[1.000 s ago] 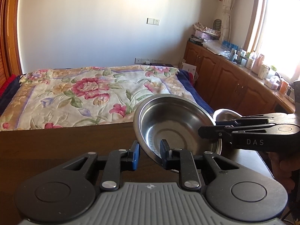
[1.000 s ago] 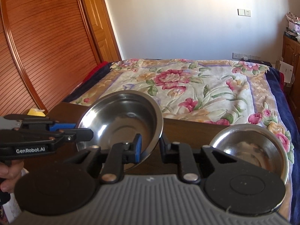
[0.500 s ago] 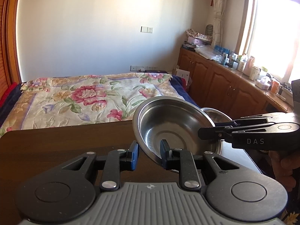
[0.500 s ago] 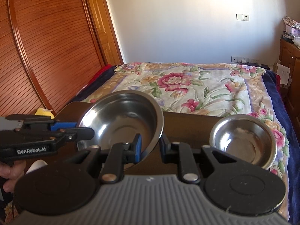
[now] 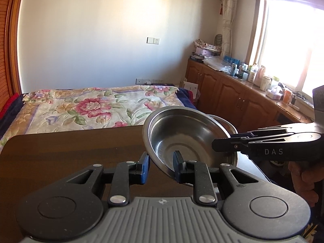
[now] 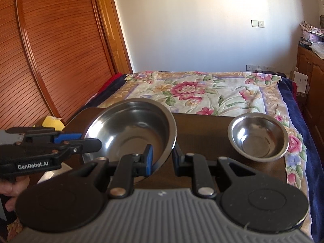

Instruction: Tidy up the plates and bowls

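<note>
— Left wrist view first: the left gripper [image 5: 161,167] straddles the near rim of the large steel bowl [image 5: 188,137], fingers clasped on it; the right gripper [image 5: 224,143] pinches the opposite rim.

— Why both?

— Probably to carry the tilted bowl level, clear of the dark wooden table [image 6: 204,127].

— And rightward?

— The small steel bowl [image 6: 258,136] sits on the table's right end, a likely nesting spot. Beyond lies a floral bed [image 6: 198,93].
</note>
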### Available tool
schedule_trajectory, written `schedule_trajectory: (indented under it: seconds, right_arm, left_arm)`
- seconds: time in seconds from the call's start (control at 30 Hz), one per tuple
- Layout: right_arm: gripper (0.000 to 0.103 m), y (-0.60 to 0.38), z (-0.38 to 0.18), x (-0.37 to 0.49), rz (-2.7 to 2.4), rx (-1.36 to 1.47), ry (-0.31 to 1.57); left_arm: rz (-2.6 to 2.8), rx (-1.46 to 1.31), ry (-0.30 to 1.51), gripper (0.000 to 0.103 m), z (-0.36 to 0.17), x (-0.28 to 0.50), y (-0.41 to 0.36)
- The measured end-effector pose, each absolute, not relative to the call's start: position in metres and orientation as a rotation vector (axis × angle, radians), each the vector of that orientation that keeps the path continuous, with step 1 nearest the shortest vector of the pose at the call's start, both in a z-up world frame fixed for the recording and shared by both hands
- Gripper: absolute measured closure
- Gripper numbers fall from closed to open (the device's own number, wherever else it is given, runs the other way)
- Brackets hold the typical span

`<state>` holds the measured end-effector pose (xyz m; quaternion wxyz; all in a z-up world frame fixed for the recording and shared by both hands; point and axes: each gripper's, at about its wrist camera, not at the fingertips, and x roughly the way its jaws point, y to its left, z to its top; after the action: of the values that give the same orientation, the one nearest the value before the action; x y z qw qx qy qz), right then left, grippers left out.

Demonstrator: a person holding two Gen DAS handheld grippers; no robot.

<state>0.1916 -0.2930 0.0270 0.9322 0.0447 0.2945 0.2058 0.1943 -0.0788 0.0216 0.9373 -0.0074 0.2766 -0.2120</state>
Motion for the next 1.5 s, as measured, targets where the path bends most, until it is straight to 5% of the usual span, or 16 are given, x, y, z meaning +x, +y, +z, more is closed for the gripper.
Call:
schedule_trajectory:
  seconds: [1.5]
  right_arm:
    - [0.081,-0.309,-0.037,0.097,0.372,0.296,0.541]
  left_arm:
    - [-0.48,0.002,0.587,0.075,-0.034,0.093,-0.081]
